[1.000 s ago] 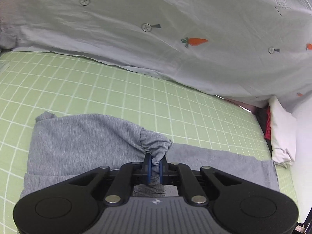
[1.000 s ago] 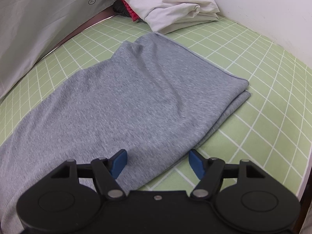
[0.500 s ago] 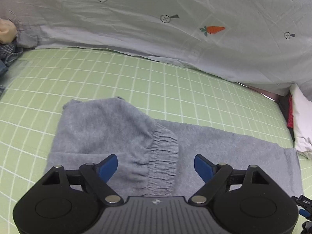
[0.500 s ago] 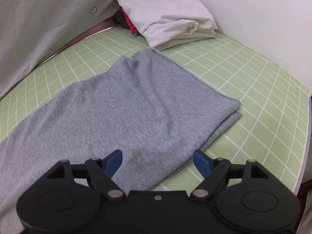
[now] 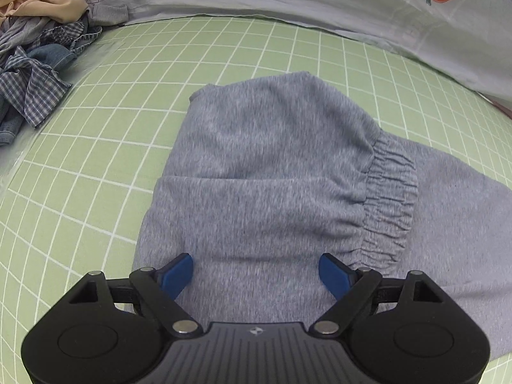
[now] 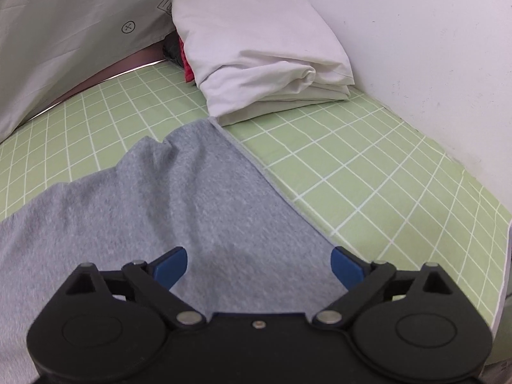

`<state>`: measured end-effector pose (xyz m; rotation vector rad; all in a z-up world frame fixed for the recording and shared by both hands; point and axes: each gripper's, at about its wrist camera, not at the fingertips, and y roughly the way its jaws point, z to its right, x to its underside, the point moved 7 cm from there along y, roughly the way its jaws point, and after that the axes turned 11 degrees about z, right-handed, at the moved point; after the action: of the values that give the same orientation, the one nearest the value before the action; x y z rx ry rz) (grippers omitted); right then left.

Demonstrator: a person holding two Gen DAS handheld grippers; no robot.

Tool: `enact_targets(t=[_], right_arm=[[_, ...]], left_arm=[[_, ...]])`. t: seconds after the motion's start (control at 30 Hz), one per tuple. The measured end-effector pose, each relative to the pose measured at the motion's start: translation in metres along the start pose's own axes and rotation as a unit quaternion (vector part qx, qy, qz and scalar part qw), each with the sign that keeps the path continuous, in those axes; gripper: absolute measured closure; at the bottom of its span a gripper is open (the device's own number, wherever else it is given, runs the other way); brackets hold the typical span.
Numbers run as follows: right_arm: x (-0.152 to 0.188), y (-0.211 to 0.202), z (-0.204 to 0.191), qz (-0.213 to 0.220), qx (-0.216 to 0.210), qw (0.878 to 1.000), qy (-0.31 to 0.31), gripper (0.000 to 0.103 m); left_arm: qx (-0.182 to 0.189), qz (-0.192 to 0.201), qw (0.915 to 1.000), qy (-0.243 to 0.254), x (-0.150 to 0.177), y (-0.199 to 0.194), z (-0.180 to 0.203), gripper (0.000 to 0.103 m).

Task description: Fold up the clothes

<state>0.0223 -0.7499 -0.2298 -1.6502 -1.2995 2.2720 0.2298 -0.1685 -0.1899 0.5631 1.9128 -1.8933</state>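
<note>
Both claws spread wide, empty: left gripper (image 5: pixel 256 272), right gripper (image 6: pixel 258 267) over grey sweatpants (image 5: pixel 272 172). We pinch hem ahead squarely.

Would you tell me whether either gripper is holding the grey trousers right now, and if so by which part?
Nothing is held. The left gripper and the right gripper are both open above the grey trousers, pinching no fabric.

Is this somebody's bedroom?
Probably a bedroom or laundry spot: grey pants lie on a green checked sheet, beside a heap of unfolded clothes and a folded white stack.
</note>
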Motion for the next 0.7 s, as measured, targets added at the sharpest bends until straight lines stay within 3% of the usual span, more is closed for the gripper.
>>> enact_targets(t=[0.47, 0.53, 0.57, 0.63, 0.67, 0.7], right_arm=[[0.000, 0.038, 0.003, -0.005, -0.079, 0.997, -0.011, 0.002], [0.000, 0.037, 0.003, -0.006, -0.085, 0.996, -0.012, 0.007], [0.000, 0.034, 0.002, -0.004, -0.093, 0.996, -0.011, 0.017], [-0.003, 0.028, -0.003, 0.000, -0.112, 0.993, -0.022, 0.047], [-0.004, 0.024, -0.005, 0.001, -0.122, 0.992, -0.026, 0.080], [-0.005, 0.023, -0.007, -0.005, -0.129, 0.991, -0.024, 0.092]], left_arm=[[-0.029, -0.010, 0.9992, 0.026, -0.001, -0.002, 0.007, 0.017], [-0.027, -0.008, 0.9993, 0.026, -0.002, -0.003, 0.008, 0.017], [-0.024, -0.007, 0.9994, 0.023, -0.002, -0.004, 0.009, 0.017], [-0.021, -0.005, 0.9996, 0.017, -0.004, -0.004, 0.007, 0.017], [-0.020, -0.002, 0.9997, 0.014, -0.005, -0.005, 0.006, 0.017], [-0.018, 0.000, 0.9998, 0.011, -0.006, -0.006, 0.004, 0.017]])
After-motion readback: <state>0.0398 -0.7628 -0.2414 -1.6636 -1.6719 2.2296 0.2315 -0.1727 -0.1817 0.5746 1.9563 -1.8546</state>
